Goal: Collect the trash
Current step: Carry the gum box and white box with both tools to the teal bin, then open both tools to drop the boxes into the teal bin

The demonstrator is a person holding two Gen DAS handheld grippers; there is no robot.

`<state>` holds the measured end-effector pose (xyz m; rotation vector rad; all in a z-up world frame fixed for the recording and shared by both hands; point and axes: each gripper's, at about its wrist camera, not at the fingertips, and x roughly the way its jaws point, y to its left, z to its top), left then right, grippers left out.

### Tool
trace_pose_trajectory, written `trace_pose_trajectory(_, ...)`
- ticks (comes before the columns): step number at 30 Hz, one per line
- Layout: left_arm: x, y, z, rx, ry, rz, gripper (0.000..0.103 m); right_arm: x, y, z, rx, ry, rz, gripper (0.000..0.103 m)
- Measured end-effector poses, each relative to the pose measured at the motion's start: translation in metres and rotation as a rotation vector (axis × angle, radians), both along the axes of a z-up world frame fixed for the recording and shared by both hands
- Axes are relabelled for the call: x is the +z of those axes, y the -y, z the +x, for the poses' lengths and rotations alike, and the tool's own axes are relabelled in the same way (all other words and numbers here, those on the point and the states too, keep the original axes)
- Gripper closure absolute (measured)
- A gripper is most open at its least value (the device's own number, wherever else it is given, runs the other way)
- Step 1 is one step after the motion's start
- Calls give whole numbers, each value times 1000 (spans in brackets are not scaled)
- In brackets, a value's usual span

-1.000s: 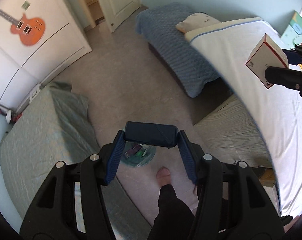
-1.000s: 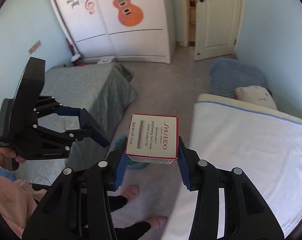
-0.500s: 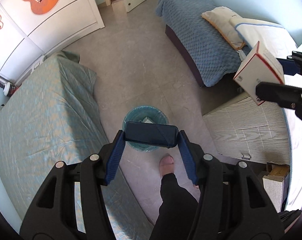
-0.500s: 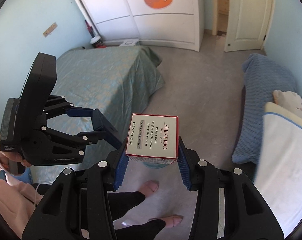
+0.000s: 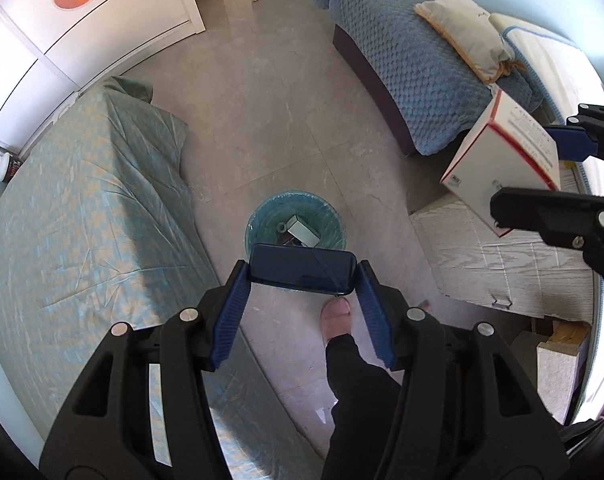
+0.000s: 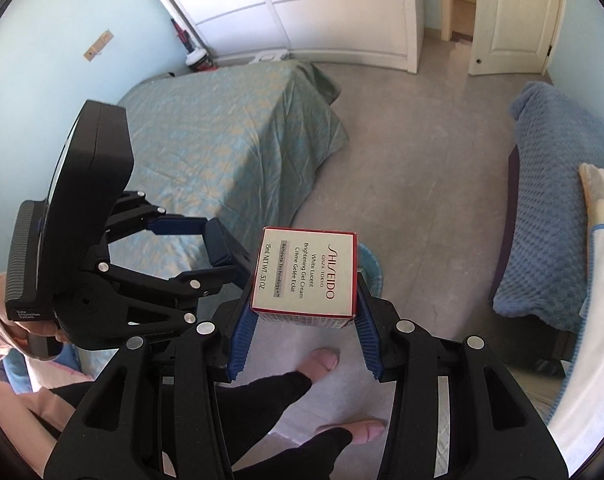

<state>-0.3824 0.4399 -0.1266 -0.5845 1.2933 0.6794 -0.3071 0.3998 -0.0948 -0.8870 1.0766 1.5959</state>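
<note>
Left gripper (image 5: 303,270) clamping one dark blue case (image 5: 302,269), jaws pressed on its two ends, held directly above the bin (image 5: 296,224) on the floor. Only from the left wrist: bin interior open to view, lined teal, with a few discarded items inside, count unclear. Right gripper (image 6: 303,276) pinching one white, red-edged cream box (image 6: 305,274), right of the bin and off the floor. Only from the right wrist: box lettering legible, bin reduced to one teal sliver (image 6: 371,268) behind the box. Two feet near the bin there, one from the left wrist.
</note>
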Motion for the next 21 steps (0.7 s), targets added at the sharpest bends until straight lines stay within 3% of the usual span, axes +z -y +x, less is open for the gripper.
trace_pose_trajectory(8, -19, -10, 1, -3, -19, -29, 51, -16, -18, -5, 9, 1, -50, 55)
trace_pose_trajectory(9, -20, -12, 2, -4, -20, -32, 50, -17, -20, -6, 16, 7, -50, 50)
trace_pose_trajectory(11, -23, -15, 2, 5, -38, -30, 42, -16, -25, -7, 16, 10, -49, 29)
trace_pose_trajectory(15, -26, -21, 0, 12, -52, -23, 25, -13, -31, -5, 13, 15, -31, 29)
trace_pose_trajectory(21, -24, -26, -3, 13, -53, -26, 24, -12, -33, 7, -27, -2, -36, 29)
